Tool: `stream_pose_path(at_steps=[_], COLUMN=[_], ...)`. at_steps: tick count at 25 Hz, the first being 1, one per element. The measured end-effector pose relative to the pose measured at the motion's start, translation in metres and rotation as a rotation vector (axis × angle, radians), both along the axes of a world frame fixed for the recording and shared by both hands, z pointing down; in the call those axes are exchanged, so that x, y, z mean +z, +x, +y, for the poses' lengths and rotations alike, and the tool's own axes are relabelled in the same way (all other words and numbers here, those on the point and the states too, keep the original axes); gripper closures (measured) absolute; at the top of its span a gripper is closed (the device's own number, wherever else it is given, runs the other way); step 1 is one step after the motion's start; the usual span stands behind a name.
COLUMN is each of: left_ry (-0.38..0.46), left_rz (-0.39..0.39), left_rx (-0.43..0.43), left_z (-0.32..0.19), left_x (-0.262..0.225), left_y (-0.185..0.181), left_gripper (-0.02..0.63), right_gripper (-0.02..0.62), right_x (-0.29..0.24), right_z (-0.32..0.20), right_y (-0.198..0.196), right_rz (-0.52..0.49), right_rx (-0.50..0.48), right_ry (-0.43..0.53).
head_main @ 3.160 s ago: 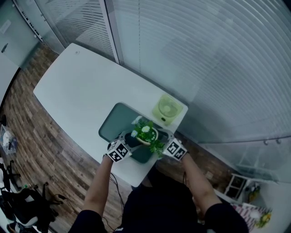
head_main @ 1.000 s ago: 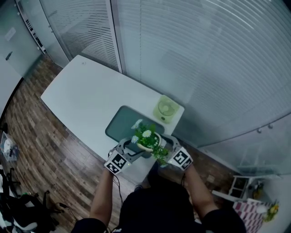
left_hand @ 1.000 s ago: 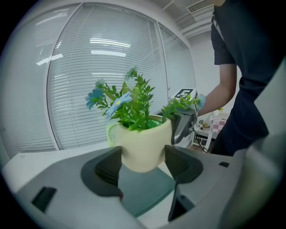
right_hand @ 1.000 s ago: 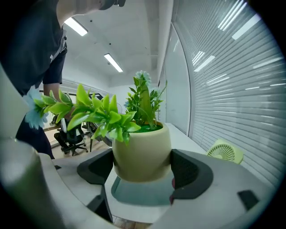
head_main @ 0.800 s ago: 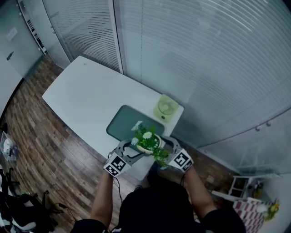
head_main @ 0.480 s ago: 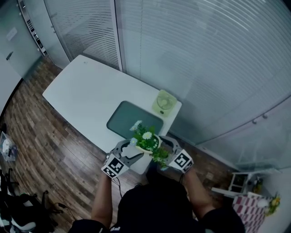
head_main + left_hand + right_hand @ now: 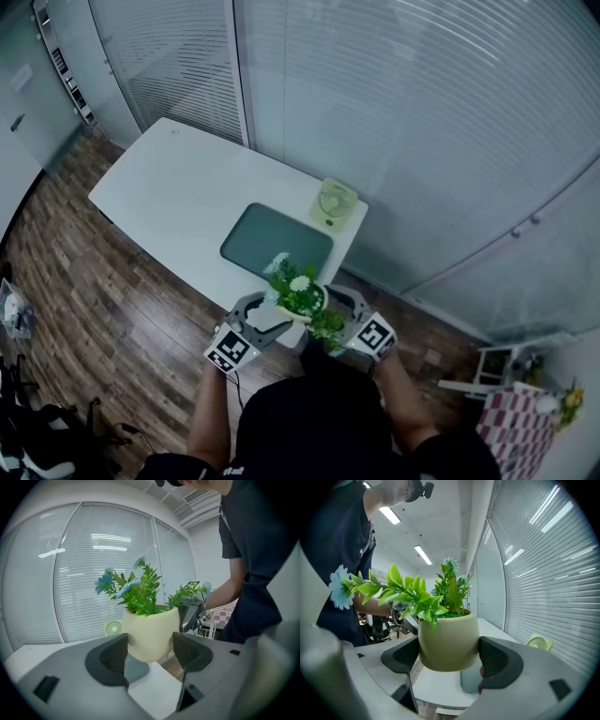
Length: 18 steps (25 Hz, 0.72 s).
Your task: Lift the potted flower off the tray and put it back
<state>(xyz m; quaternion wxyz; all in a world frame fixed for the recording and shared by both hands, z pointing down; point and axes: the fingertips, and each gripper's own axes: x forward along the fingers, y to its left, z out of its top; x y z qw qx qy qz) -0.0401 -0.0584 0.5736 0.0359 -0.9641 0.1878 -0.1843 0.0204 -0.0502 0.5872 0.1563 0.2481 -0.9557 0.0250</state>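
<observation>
A white table is standing on a wood-plank floor, beside glass walls with slatted blinds. The potted flower — a pale cream, rounded pot carrying green leafy sprigs with small white and pale blue blossoms — is hanging in the air above the table's near edge. Its base is clear of the surface and apart from the dark green tray. The left gripper is pressing its two dark pads against opposite sides of the pot, jaws spread to the pot's width. The right gripper is clasping it likewise from the other side, so both tools are bearing the pot together. The tray is lying flat on the table beyond the pot. A small light-green fan is standing just beside the tray's far edge, near the table's corner. Leaves are drooping over the pot rim toward the right gripper, and the person in a dark shirt is filling one side of each gripper view.
</observation>
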Motion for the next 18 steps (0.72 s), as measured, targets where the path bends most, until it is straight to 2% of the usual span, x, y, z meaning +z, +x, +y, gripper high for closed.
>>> stream_pose_path(at_steps=[18], left_ry=[-0.002], left_rz=[0.013], left_rx=[0.030], left_z=[0.056], left_x=[-0.014], left_y=[-0.019], left_gripper=[0.311], right_gripper=[0.224], right_x=[-0.017], right_z=[0.058], right_y=[-0.018], right_rz=[-0.010], right_rx=[0.026], right_ry=[0.027])
